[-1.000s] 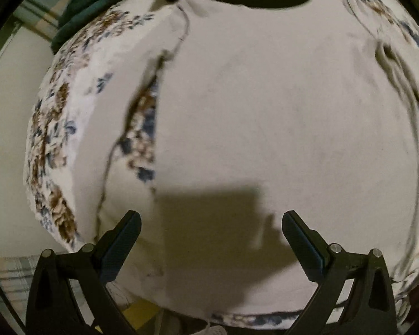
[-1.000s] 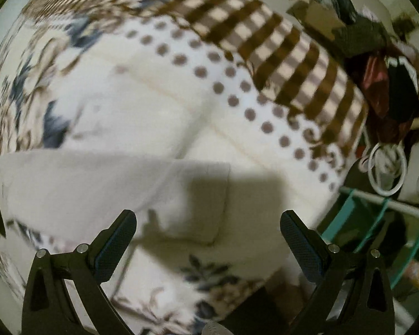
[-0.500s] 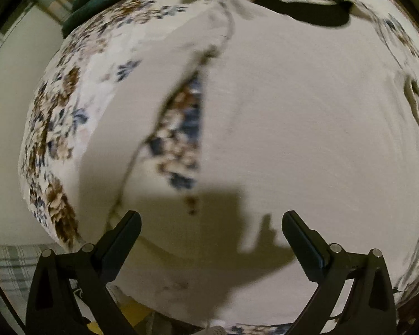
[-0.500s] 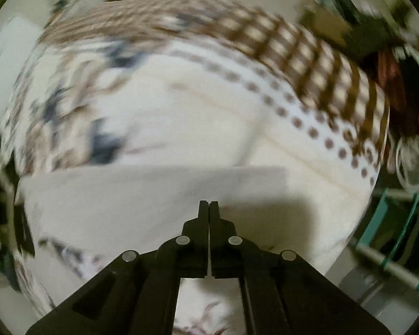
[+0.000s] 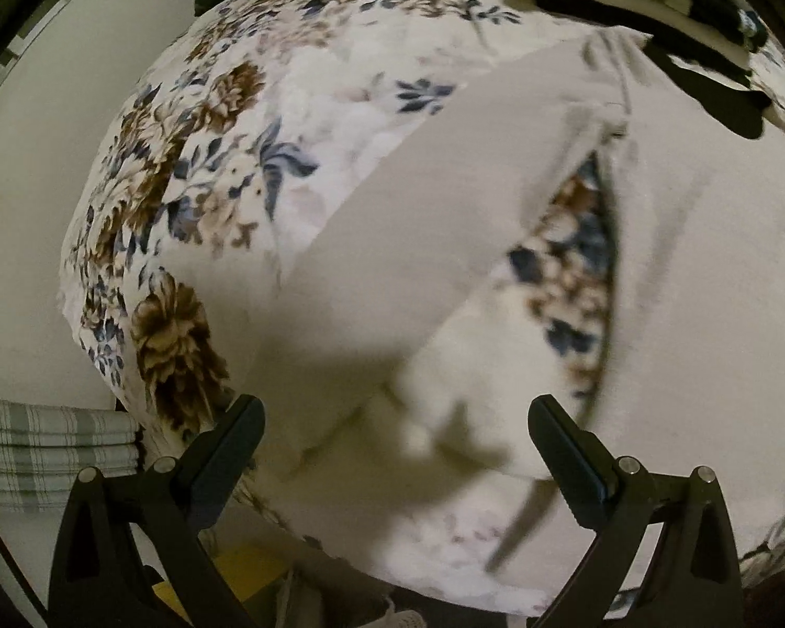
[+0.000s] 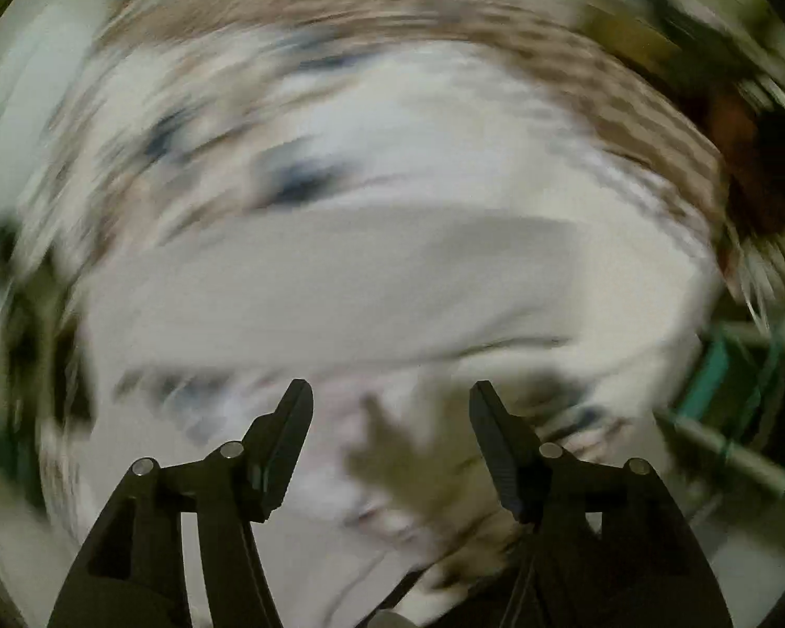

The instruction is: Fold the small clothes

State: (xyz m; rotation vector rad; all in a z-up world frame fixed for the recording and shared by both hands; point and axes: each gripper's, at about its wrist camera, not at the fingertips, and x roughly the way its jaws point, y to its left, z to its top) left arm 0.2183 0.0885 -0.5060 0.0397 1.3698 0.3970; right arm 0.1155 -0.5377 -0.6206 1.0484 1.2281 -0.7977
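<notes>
A pale beige garment (image 5: 696,314) lies flat on a floral bedspread (image 5: 267,120). Its sleeve (image 5: 418,240) runs diagonally toward the lower left, spread away from the body. My left gripper (image 5: 395,429) is open and empty, just above the sleeve's lower end. In the blurred right wrist view the beige garment (image 6: 350,272) shows as a wide band across the middle. My right gripper (image 6: 390,408) is open and empty, just in front of the garment's near edge.
A dark garment (image 5: 696,52) lies at the far right of the bed. Folded plaid cloth (image 5: 42,450) sits at the lower left below the bed edge. A brown striped cover (image 6: 575,78) and teal rack bars (image 6: 732,382) show in the right wrist view.
The right gripper shut half a second ago and has now opened; its view swings fast. The left gripper has moved left, so the sleeve now lies spread out ahead of it.
</notes>
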